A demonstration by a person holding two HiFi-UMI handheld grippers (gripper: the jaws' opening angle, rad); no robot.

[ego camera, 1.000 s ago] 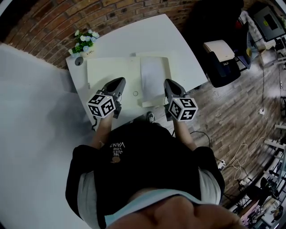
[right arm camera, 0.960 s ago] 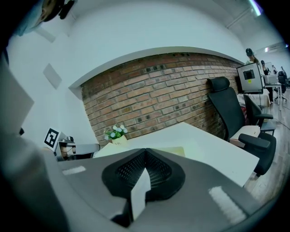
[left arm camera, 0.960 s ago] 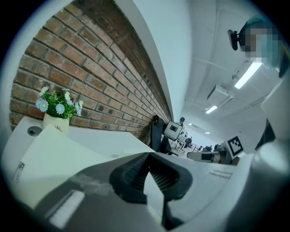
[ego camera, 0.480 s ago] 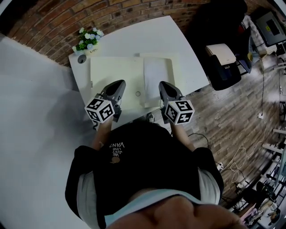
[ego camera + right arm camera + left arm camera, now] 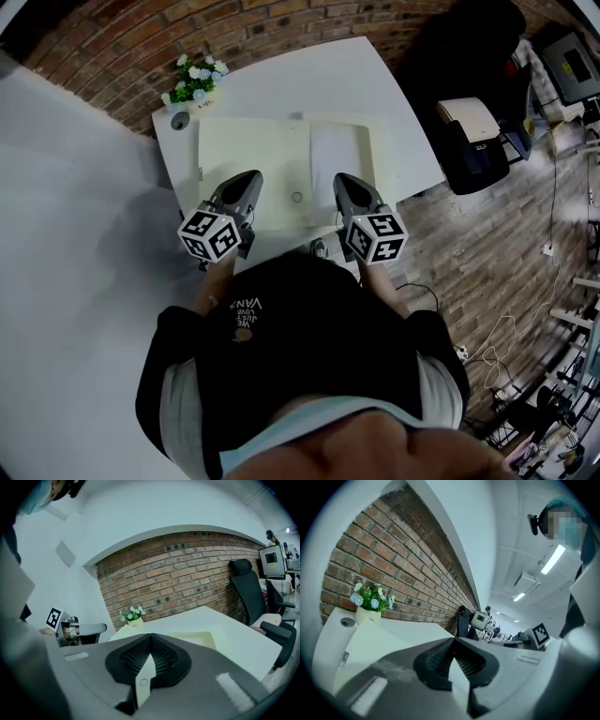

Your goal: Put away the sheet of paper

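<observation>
An open cream folder (image 5: 251,150) lies on the white table (image 5: 375,84), and the white sheet of paper (image 5: 339,155) rests on its right half. A round clasp (image 5: 296,197) sits near the folder's front edge. My left gripper (image 5: 251,176) hovers over the near part of the folder's left half, jaws shut and holding nothing. My right gripper (image 5: 344,178) hangs at the sheet's near edge, also shut and empty. In the left gripper view the jaws (image 5: 453,639) meet above the folder (image 5: 370,644). In the right gripper view the jaws (image 5: 151,635) meet above the folder (image 5: 192,637).
A small pot of flowers (image 5: 194,82) stands at the table's far left corner by the brick wall, beside a round cable port (image 5: 178,119). A dark office chair (image 5: 469,131) stands right of the table. Cables lie on the wooden floor (image 5: 506,347).
Both grippers have drifted a little to the left relative to the folder; the right one now sits at the sheet's near edge instead of off its right side. Their jaws stay shut.
</observation>
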